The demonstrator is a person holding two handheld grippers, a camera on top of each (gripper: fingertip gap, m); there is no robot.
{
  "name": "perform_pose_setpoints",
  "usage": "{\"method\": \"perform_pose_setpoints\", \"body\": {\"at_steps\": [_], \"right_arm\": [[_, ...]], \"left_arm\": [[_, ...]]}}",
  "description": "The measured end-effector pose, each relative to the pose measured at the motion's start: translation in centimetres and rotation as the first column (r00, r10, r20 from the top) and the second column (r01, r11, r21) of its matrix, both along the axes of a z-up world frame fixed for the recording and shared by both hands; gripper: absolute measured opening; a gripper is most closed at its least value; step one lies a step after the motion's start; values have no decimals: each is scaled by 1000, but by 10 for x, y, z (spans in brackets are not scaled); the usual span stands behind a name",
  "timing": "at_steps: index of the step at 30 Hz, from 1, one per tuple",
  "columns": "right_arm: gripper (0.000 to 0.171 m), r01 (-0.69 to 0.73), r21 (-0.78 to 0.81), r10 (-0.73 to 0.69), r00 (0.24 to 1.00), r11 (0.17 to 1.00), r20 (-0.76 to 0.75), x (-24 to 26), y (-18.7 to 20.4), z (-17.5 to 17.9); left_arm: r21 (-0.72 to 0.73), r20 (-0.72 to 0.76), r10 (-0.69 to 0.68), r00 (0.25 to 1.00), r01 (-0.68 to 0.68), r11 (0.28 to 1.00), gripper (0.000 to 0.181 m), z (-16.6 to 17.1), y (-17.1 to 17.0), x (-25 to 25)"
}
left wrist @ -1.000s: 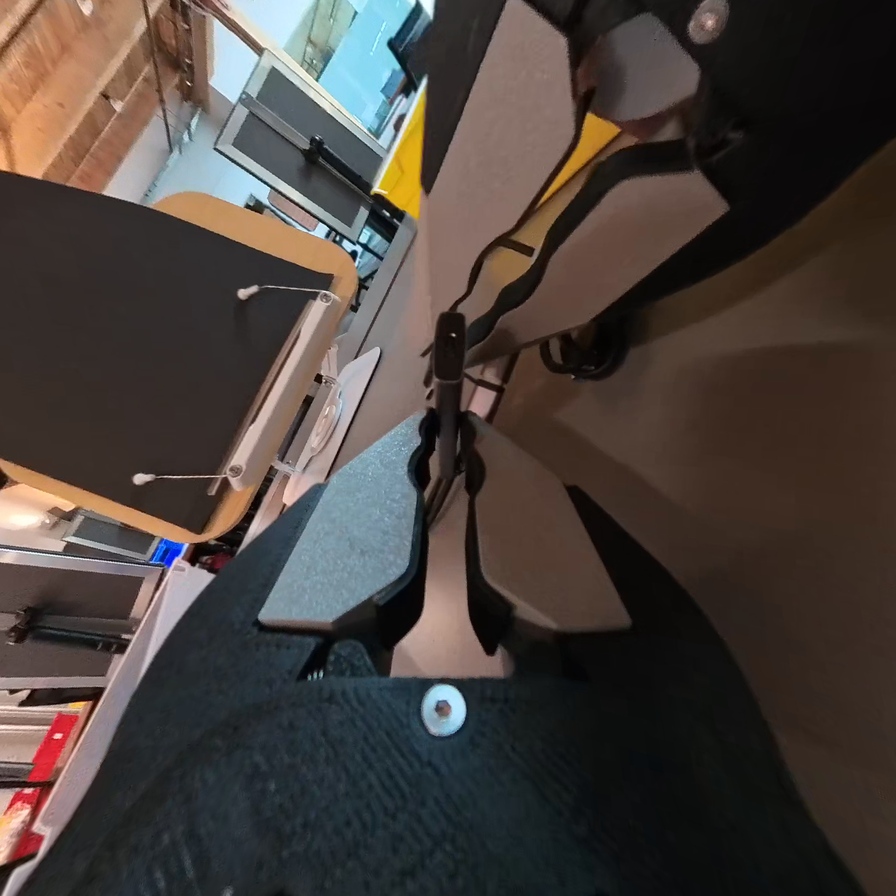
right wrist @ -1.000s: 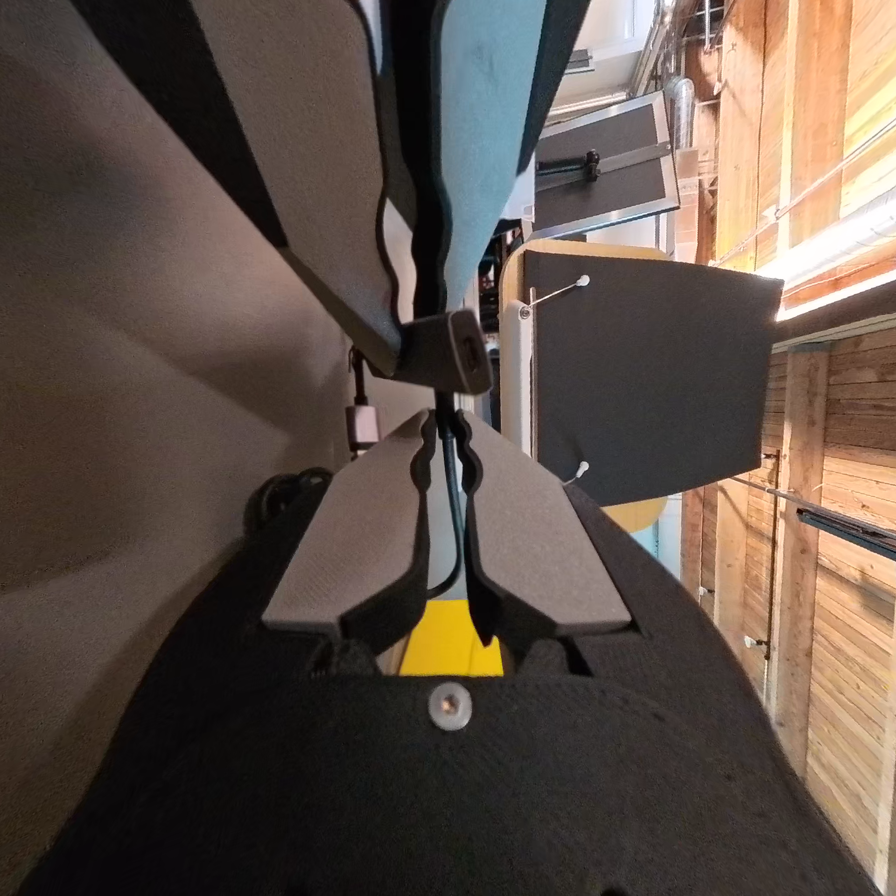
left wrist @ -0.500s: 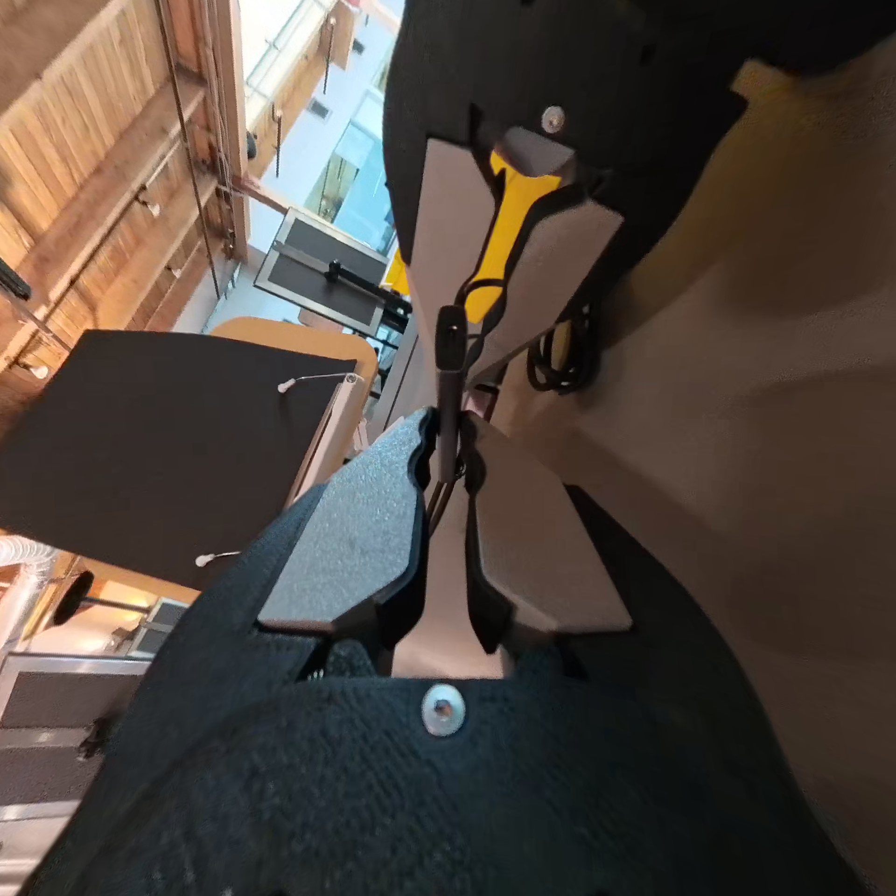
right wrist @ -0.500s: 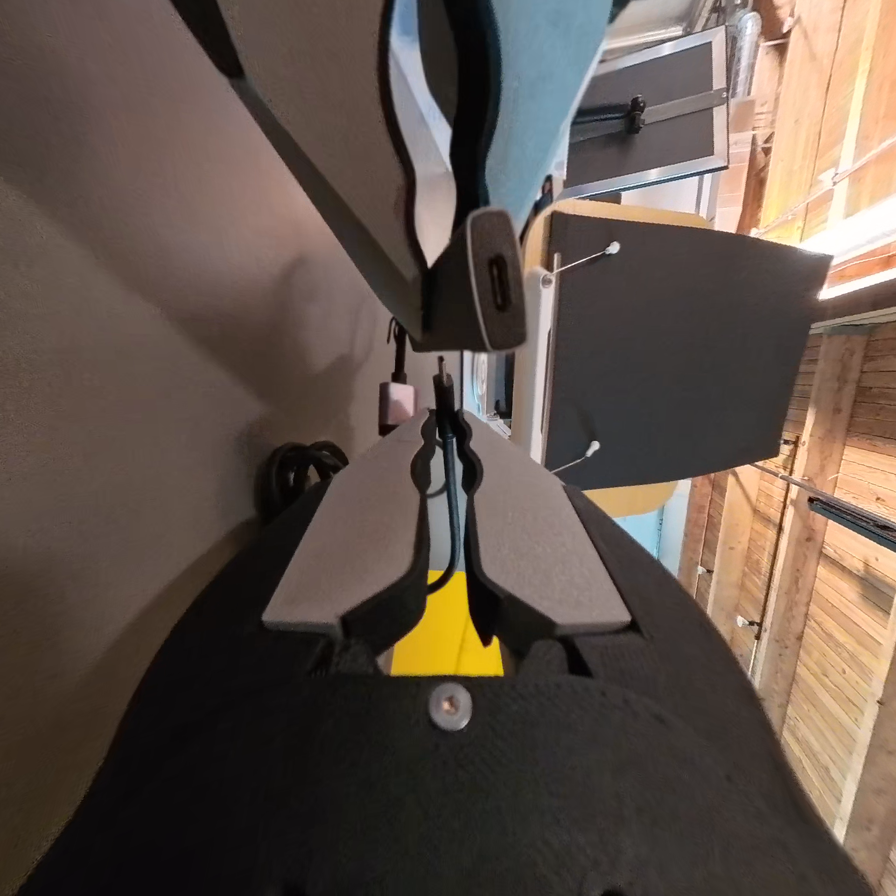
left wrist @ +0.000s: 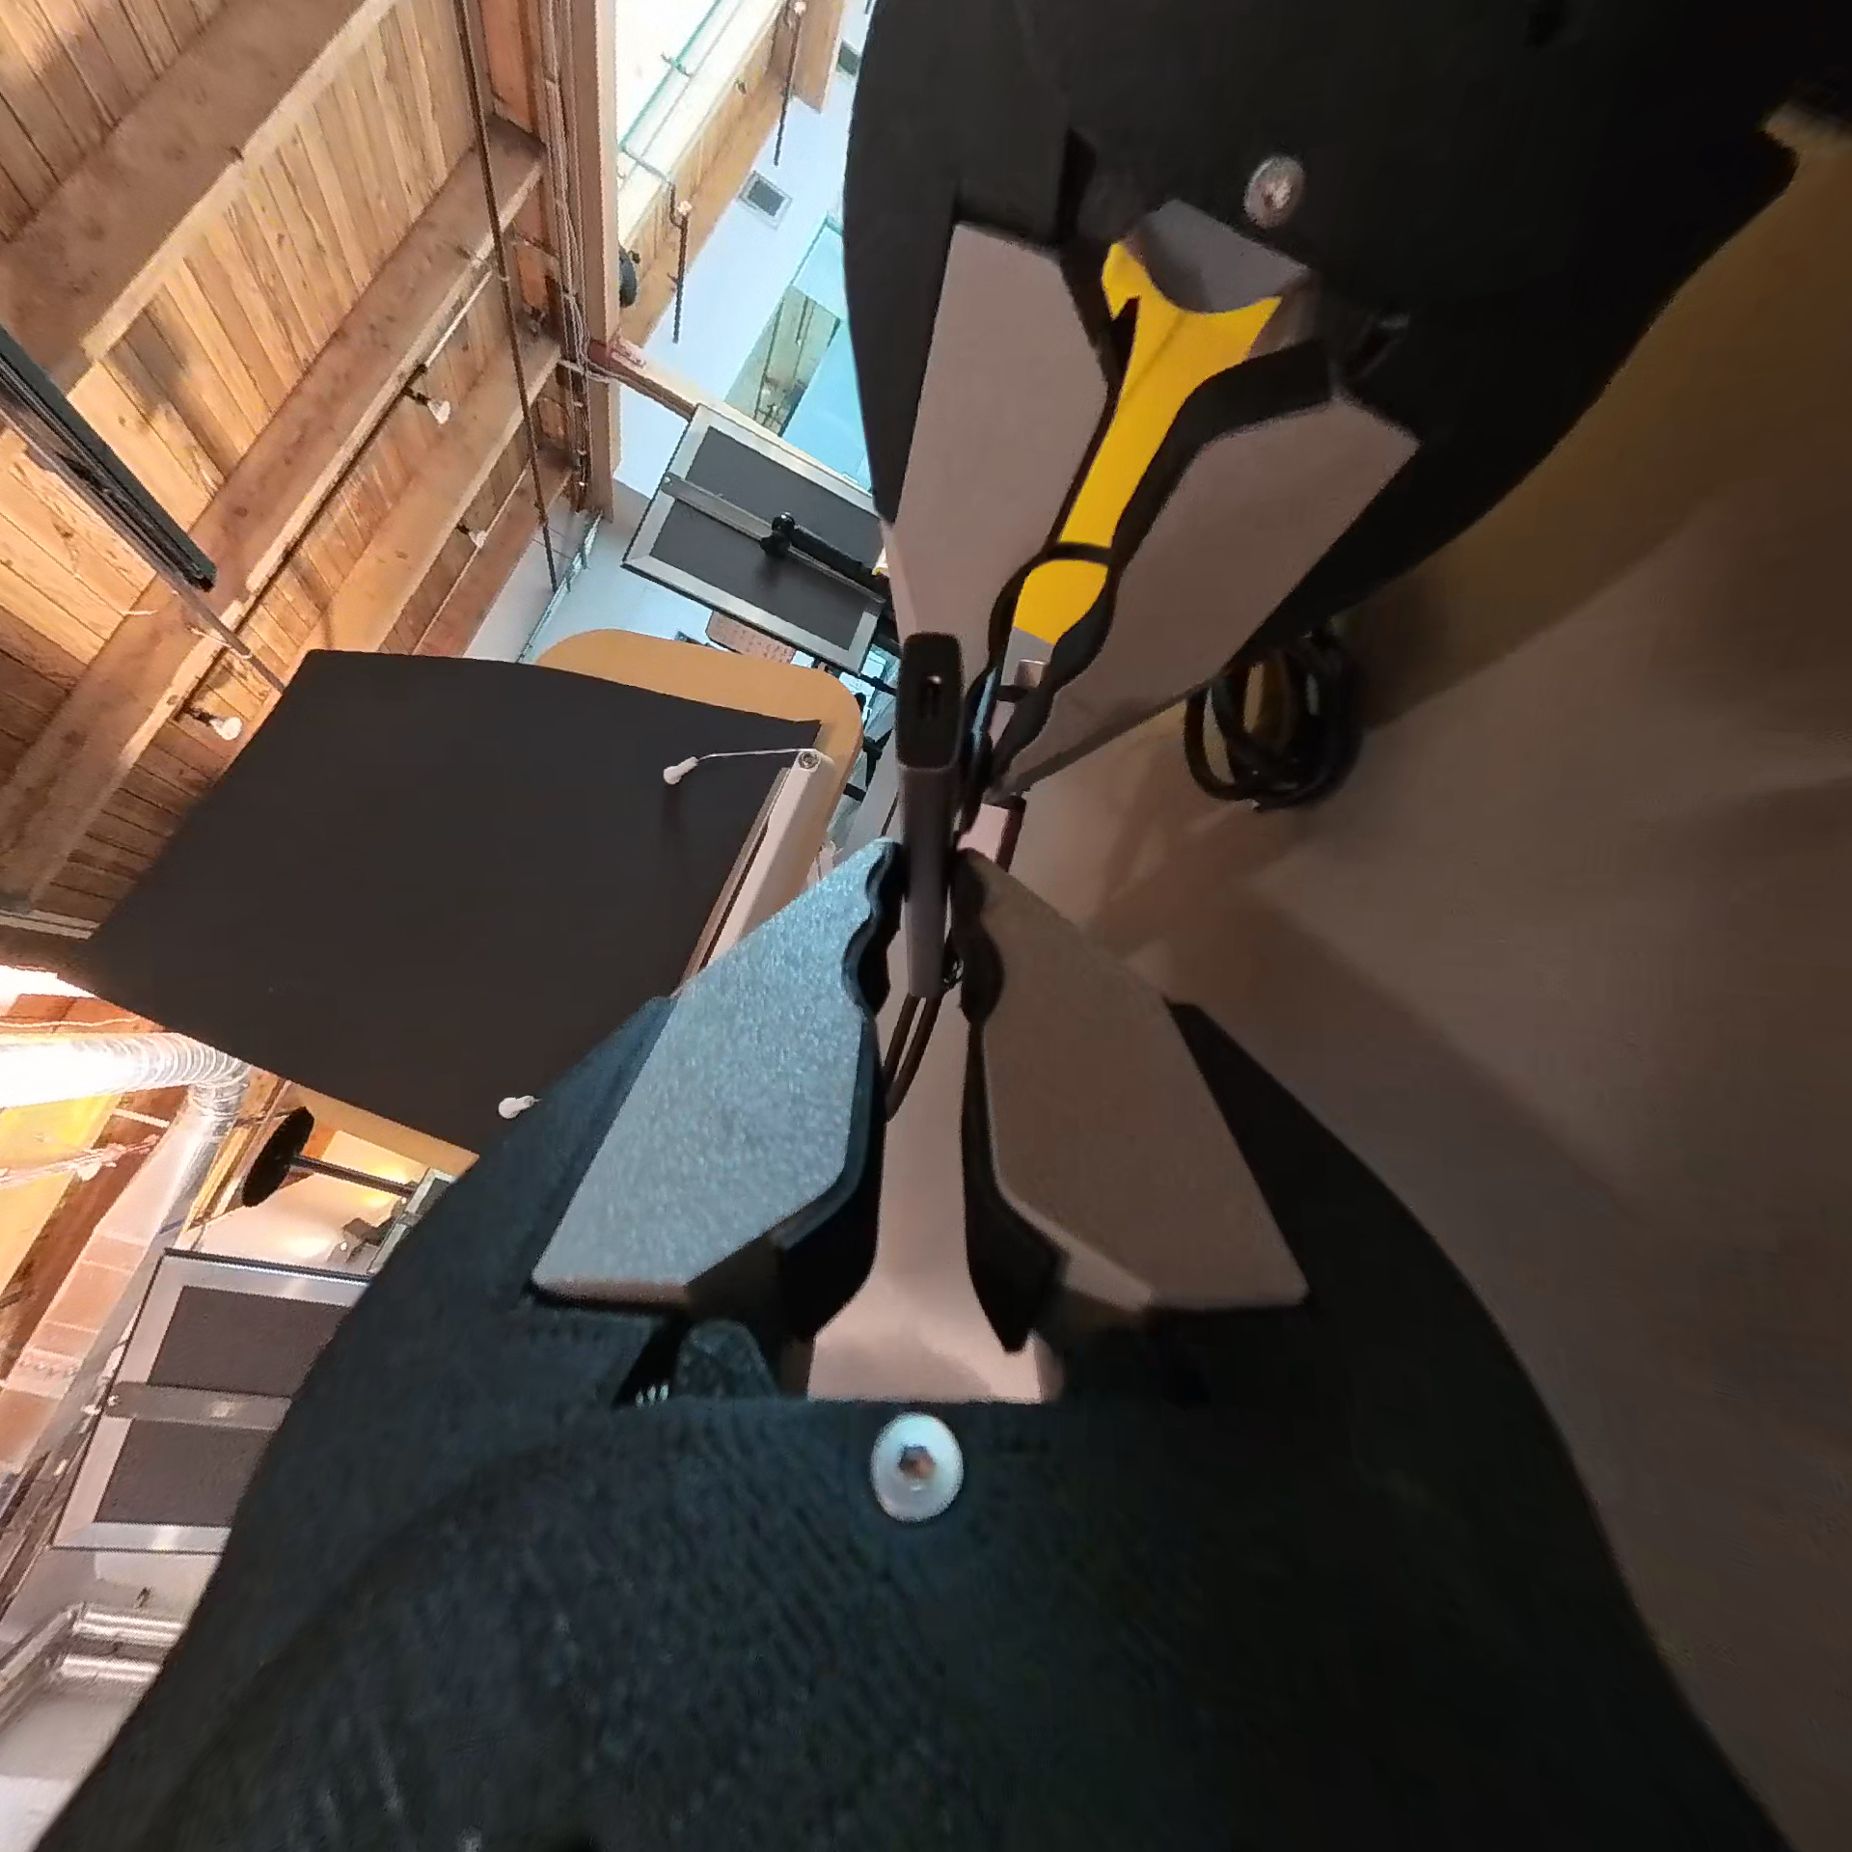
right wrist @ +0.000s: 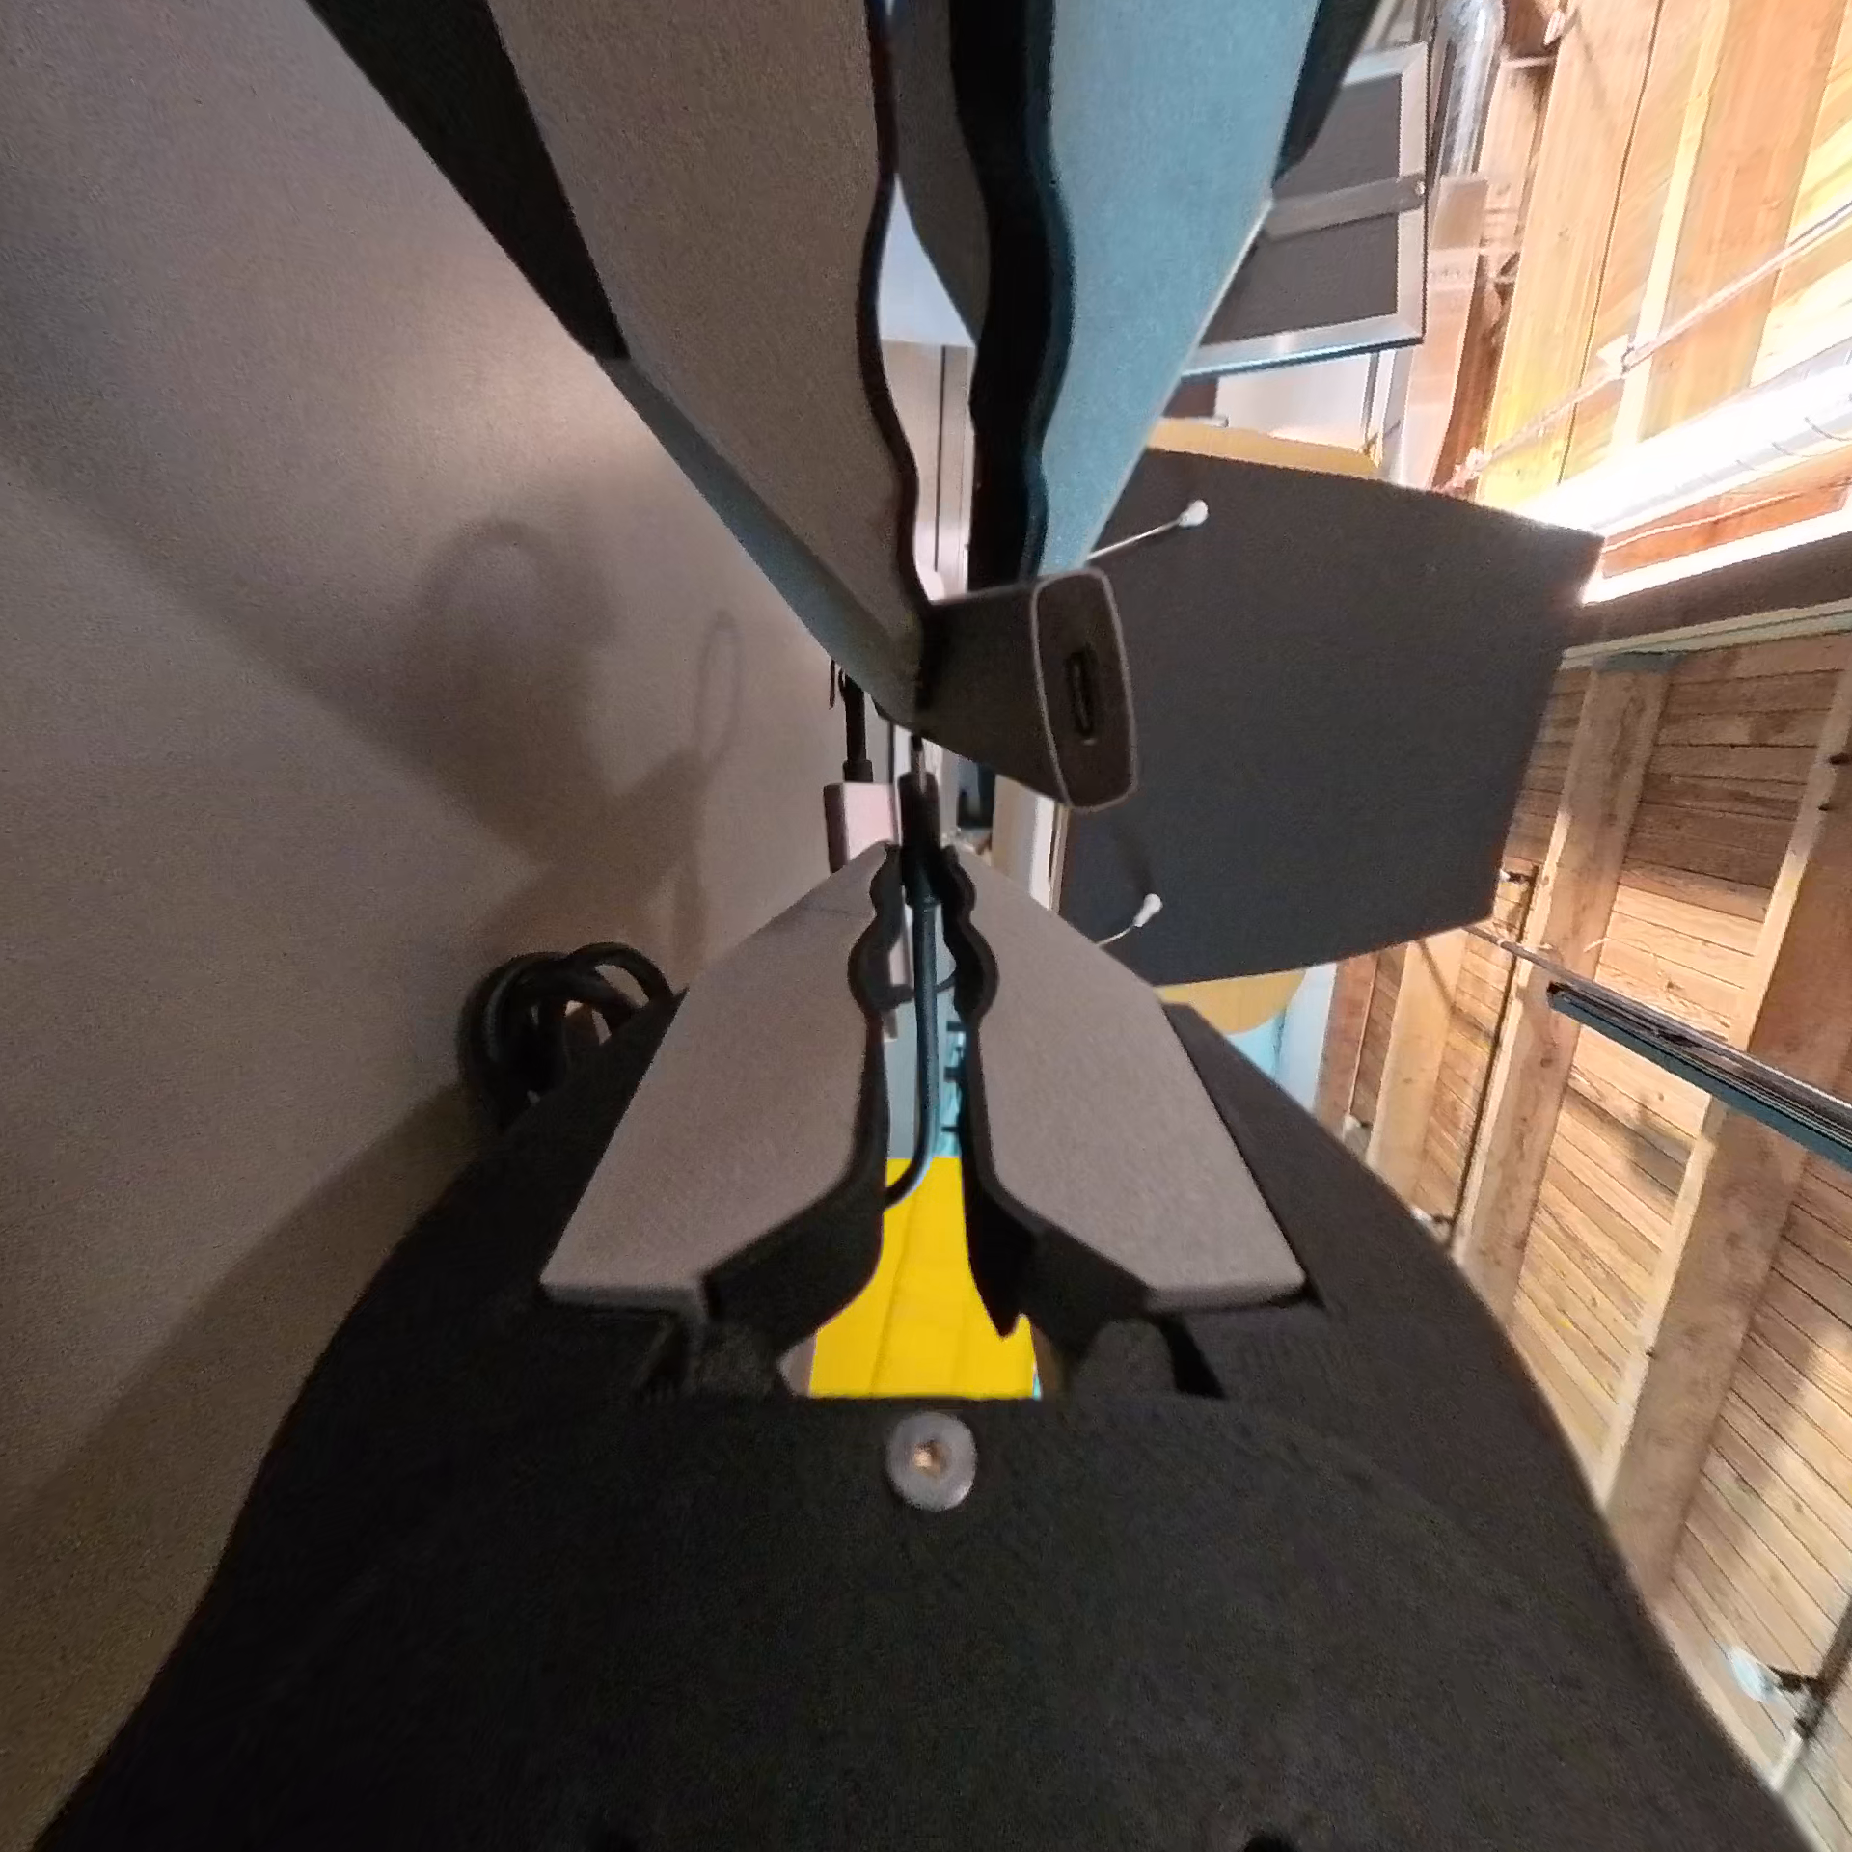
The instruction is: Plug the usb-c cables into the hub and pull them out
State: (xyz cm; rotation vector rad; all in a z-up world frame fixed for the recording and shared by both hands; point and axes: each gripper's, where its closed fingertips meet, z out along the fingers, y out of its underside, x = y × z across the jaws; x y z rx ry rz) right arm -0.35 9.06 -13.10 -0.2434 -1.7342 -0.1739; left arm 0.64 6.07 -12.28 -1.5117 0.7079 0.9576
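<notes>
My left gripper (left wrist: pixel 927 864) is shut on the slim grey hub (left wrist: pixel 927 792), held edge-on above the beige table. In the right wrist view the hub (right wrist: pixel 1012 681) sticks out of the left gripper (right wrist: pixel 967 591), its end port facing me. My right gripper (right wrist: pixel 917 864) is shut on a black USB-C cable (right wrist: pixel 927 1002). Its plug (right wrist: pixel 917 792) points up just below and left of the hub's end, with a small gap. The right gripper (left wrist: pixel 1002 742) comes in from the top of the left wrist view.
A coil of black cable (left wrist: pixel 1273 732) lies on the beige table (left wrist: pixel 1503 1002) and also shows in the right wrist view (right wrist: pixel 561 1012). A small pale adapter (right wrist: pixel 857 822) lies behind the plug. A black board (left wrist: pixel 451 862) on a wooden stand is beyond. Both grippers' tips are close together, under 4 cm apart.
One second ago the plug's tip was hidden against the hub. The grippers have drawn apart, and the plug now shows free beside the hub's end.
</notes>
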Motion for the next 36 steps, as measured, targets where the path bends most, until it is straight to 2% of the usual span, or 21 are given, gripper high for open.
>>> {"method": "perform_pose_setpoints", "body": {"at_steps": [17, 25, 31, 36], "right_arm": [[3, 31, 26, -30, 999, 999, -18, 3, -1, 9], [4, 2, 8, -2, 1000, 1000, 7, 7, -4, 10], [3, 58, 36, -60, 997, 998, 55, 5, 0, 1], [3, 28, -16, -27, 997, 999, 71, 8, -1, 4]], "left_arm": [[19, 17, -35, 999, 35, 999, 7, 4, -2, 6], [16, 30, -38, 999, 38, 999, 7, 4, -1, 7], [-11, 0, -57, 998, 57, 998, 6, -1, 1, 14], [3, 22, -82, 996, 82, 997, 7, 1, 1, 17]]}}
